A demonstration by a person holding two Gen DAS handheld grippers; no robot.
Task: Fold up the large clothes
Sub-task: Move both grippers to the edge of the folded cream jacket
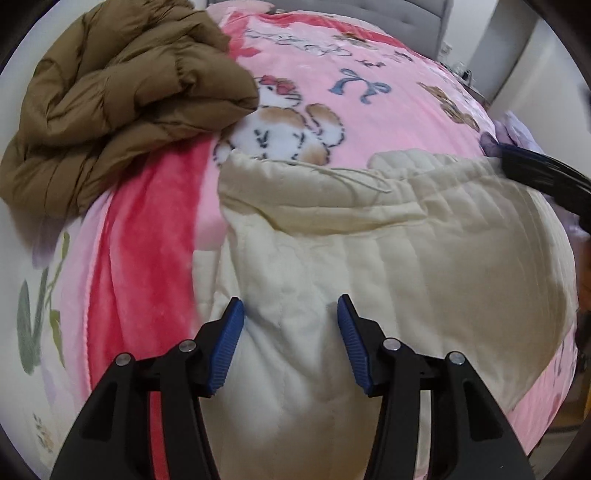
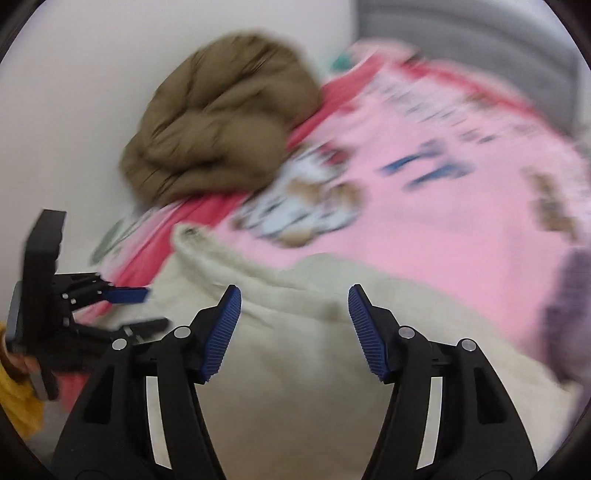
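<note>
A cream quilted garment lies folded on the pink blanket, its drawstring showing near the top edge. My left gripper is open just above the garment's near part, nothing between its fingers. It also shows at the left of the right wrist view. My right gripper is open over the same cream garment; that view is blurred by motion. The right gripper's dark body enters the left wrist view at the right edge of the garment.
A brown puffer jacket lies bunched at the far left of the bed, also in the right wrist view. A grey headboard stands at the back. A white wall is at the left.
</note>
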